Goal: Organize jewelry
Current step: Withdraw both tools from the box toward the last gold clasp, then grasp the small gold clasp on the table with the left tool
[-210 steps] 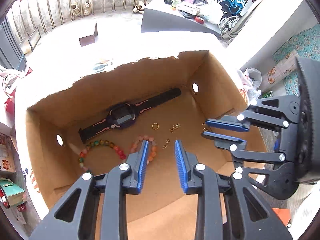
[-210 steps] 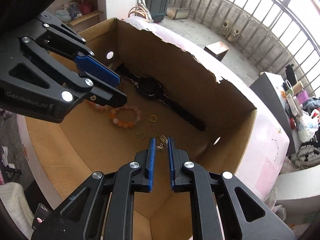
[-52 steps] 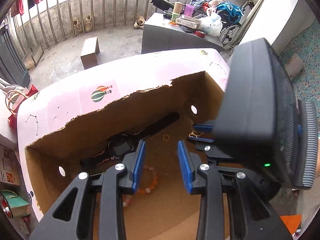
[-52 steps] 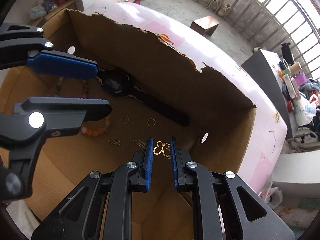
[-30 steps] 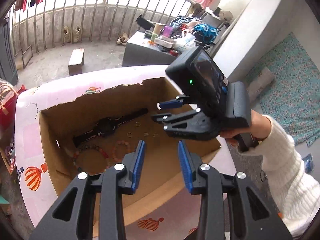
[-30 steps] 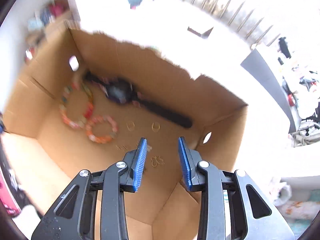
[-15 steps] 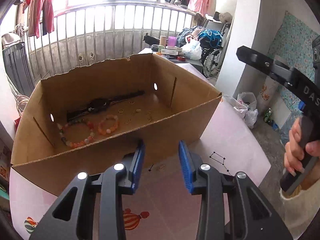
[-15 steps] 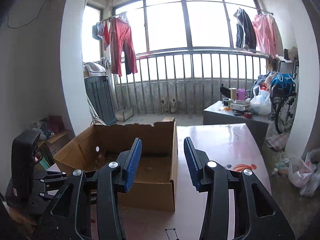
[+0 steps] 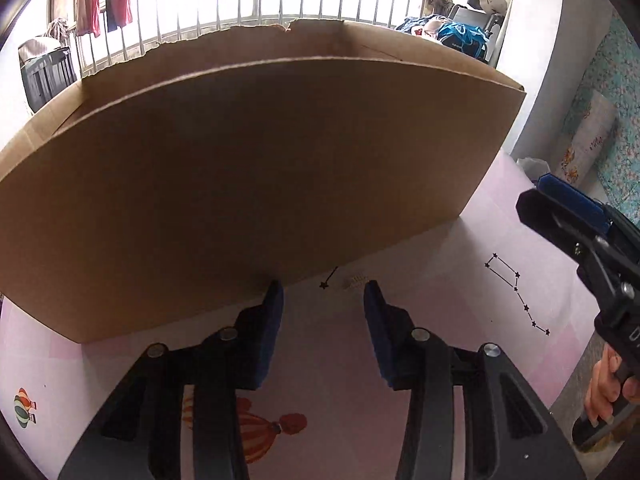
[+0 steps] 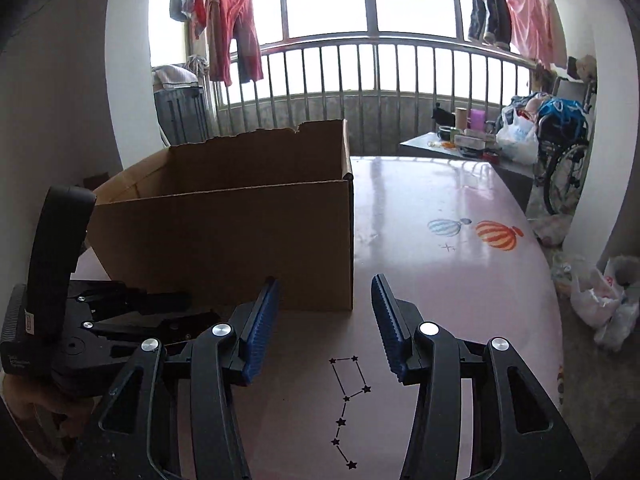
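A small pale coiled trinket (image 9: 357, 282) lies on the pink desk (image 9: 460, 280) at lower centre of the left wrist view, just beside the cardboard box (image 9: 248, 168). Our left claw (image 9: 323, 294) hangs before it, jaws opening, nothing between them. We should straddle it squarely and pinch low, clear of the box wall. Our right claw (image 10: 325, 300) is opening too, empty, over the desk.

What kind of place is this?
Probably a home, in a room beside a barred balcony: clothes hang drying above the railing, and a cardboard box stands on a pink table.
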Motion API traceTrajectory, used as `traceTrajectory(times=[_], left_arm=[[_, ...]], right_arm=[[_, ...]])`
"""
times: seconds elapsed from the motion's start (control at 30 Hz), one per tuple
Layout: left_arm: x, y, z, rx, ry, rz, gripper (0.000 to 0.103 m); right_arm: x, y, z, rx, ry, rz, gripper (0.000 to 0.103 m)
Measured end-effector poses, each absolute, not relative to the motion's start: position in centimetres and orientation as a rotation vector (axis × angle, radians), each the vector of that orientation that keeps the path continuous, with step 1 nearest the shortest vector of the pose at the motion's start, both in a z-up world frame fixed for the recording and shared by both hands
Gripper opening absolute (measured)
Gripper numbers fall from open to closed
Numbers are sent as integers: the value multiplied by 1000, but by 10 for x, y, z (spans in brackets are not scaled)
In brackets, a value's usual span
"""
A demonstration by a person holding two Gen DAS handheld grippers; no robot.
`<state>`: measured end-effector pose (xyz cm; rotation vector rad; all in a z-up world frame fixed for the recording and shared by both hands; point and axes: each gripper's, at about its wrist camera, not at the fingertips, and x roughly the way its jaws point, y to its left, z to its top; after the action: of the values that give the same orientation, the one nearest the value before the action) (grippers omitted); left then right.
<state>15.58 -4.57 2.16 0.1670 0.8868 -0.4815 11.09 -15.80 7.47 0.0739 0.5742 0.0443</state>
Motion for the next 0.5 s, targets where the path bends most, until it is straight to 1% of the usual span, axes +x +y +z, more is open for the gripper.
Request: traceTrajectory(times=[0.03, 0.17, 0.23, 0.3, 0.33, 0.37, 0.4, 0.47, 0.5], left_arm=[[156, -47, 22, 165, 888, -489, 45], [154, -50, 21, 159, 875, -523, 45], [156, -51, 19, 153, 860, -515, 41], [154, -52, 17, 149, 845, -495, 40], [152, -54, 16, 149, 836, -499, 32], [151, -56, 14, 172, 827, -502, 32], [149, -60, 14, 205, 823, -498, 25], [150, -66, 15, 253, 809, -491, 22], [151, -67, 15, 254, 812, -504, 19]], right_arm=[[112, -157, 71, 71, 587, 48, 49], [117, -158, 62, 82, 637, 35, 50], [117, -161, 59, 98, 644, 40, 50], [115, -161, 60, 87, 639, 38, 50], [114, -161, 60, 78, 638, 38, 50], [113, -160, 61, 71, 636, 38, 50], [112, -160, 61, 67, 637, 40, 50], [110, -160, 61, 69, 640, 51, 50], [109, -160, 61, 68, 638, 53, 50]])
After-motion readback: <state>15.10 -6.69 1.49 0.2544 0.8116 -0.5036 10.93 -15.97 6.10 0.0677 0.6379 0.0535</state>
